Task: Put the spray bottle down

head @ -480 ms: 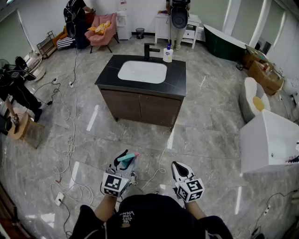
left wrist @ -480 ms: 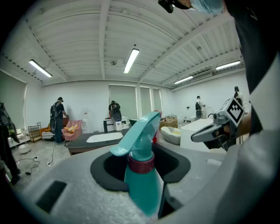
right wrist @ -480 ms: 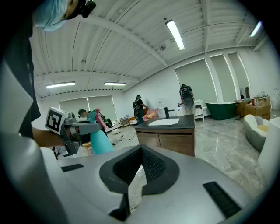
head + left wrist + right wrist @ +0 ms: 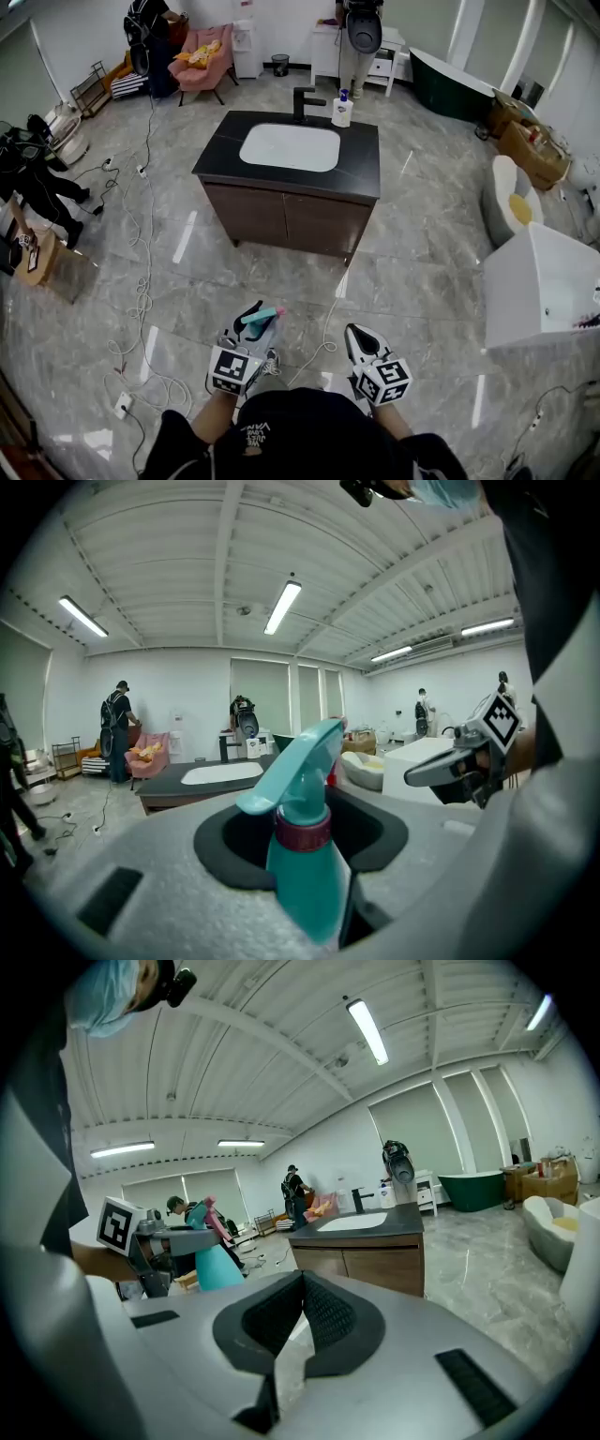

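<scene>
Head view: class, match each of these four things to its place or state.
1 spray bottle
2 right gripper
3 soap bottle
4 pink armchair

A on the countertop beside the faucet
B at the back of the room
C clamped in the left gripper
D jaws together, nothing between them

Pairs: 1-C, 2-D, 3-A, 4-B

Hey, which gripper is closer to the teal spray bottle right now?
Left. The left gripper is clamped on the spray bottle; the right gripper sits apart at its right, jaws together, empty.
</scene>
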`<state>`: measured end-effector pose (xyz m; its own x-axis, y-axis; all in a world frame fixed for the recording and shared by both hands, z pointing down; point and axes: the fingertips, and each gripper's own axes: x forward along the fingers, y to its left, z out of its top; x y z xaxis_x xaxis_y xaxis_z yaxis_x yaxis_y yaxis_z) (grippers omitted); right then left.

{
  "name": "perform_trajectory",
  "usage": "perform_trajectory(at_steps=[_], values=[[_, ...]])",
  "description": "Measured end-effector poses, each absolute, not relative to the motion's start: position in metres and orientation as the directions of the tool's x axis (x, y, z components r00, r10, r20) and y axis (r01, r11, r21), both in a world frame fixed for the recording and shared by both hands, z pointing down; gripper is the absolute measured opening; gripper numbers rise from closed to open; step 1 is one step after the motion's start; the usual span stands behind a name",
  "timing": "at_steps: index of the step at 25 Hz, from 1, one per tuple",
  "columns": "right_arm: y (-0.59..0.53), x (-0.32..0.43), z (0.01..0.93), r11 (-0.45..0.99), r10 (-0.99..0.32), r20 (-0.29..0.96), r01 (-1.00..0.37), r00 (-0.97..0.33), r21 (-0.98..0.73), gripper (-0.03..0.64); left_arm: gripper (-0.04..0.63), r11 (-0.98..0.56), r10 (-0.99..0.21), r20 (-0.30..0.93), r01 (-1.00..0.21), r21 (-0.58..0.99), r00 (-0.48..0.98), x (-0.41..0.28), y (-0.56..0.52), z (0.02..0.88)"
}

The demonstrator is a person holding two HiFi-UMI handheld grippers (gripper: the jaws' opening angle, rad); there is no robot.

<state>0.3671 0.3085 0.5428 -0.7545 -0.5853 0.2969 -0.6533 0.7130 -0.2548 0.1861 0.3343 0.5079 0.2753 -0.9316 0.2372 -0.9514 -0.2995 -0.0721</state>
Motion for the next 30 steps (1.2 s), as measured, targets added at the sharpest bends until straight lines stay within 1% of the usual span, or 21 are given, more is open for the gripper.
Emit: perform_trajectory(at_steps=[6,13,19,25,28,30], values=[[0.286,0.336,0.539,0.691,-0.614,0.296,-0.68,-0.731,-0.245,0.002,0.167,-0.319,-0.927,0.235,-0.944,-0.083,0.293,0.152,0.313,0.504],[0.254,0.265,0.535,0.67,-0.648,0.273,-0.703,-0.711,-0.239,0.002,0.167,-0.347,-0.922,0.21,-0.935,-0.07,0.327,0.083,0.285,0.503],[0.236,0.208,0.533,0.658,-0.667,0.249,-0.712,-0.702,-0.243,0.002,0.167,-0.382,-0.908,0.215,-0.921,-0.076,0.359,0.032,0.268,0.505],[0.215,0.183,0.532,0.661,-0.666,0.256,-0.713,-0.701,-0.232,0.002,0.167,-0.363,-0.918,0.197,-0.93,-0.064,0.345,0.004,0.249,0.505],[0.197,0.17,0.537,0.667,-0.658,0.261,-0.707,-0.707,-0.233,0.002,0.167,-0.342,-0.925,0.206,-0.936,-0.083,0.319,-0.012,0.236,0.508],[0.183,0.159,0.539,0.676,-0.647,0.264,-0.698,-0.716,-0.235,0.002,0.167,-0.326,-0.929,0.207,-0.943,-0.07,0.306,-0.023,0.226,0.51]])
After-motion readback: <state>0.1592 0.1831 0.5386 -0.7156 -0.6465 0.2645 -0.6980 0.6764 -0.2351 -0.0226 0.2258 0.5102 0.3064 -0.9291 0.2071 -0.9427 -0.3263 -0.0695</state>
